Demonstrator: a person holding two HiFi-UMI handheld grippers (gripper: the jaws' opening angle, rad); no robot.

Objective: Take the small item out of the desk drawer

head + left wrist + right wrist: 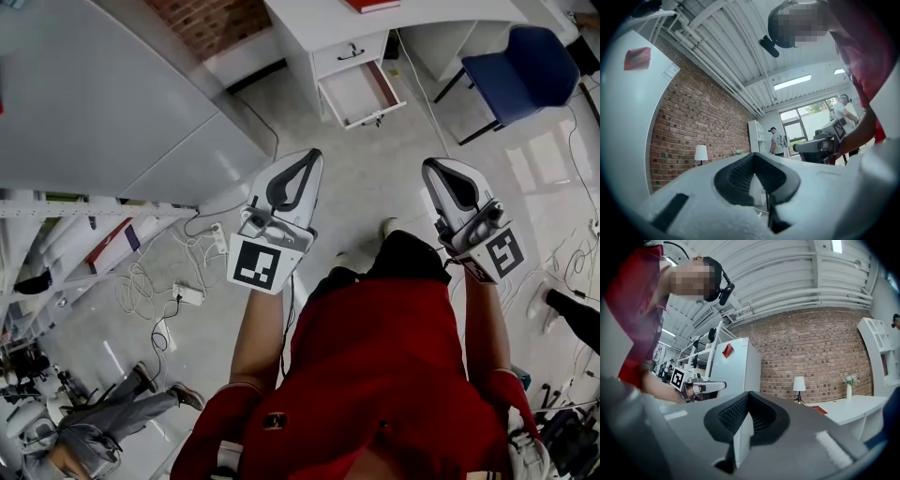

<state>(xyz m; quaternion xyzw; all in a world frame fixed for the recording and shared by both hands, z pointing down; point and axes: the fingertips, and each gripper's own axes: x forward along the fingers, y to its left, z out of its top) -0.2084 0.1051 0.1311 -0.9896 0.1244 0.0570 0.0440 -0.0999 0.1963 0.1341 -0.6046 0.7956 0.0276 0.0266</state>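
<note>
The white desk (328, 23) stands at the top of the head view, several steps ahead of me. Its lower drawer (364, 94) is pulled out; from here I cannot make out any small item inside. The drawer above it (349, 54) is closed. I hold both grippers up at chest height, far from the desk. My left gripper (312, 154) has its jaws together with nothing between them, as the left gripper view (753, 155) also shows. My right gripper (429, 165) is likewise shut and empty (748, 393).
A blue chair (520, 61) stands right of the desk. A large white cabinet (112, 94) fills the left. Cables and a power strip (187, 293) lie on the floor beside a shelf rack (66, 234). Another person (112, 412) is at lower left. A red book (370, 5) lies on the desk.
</note>
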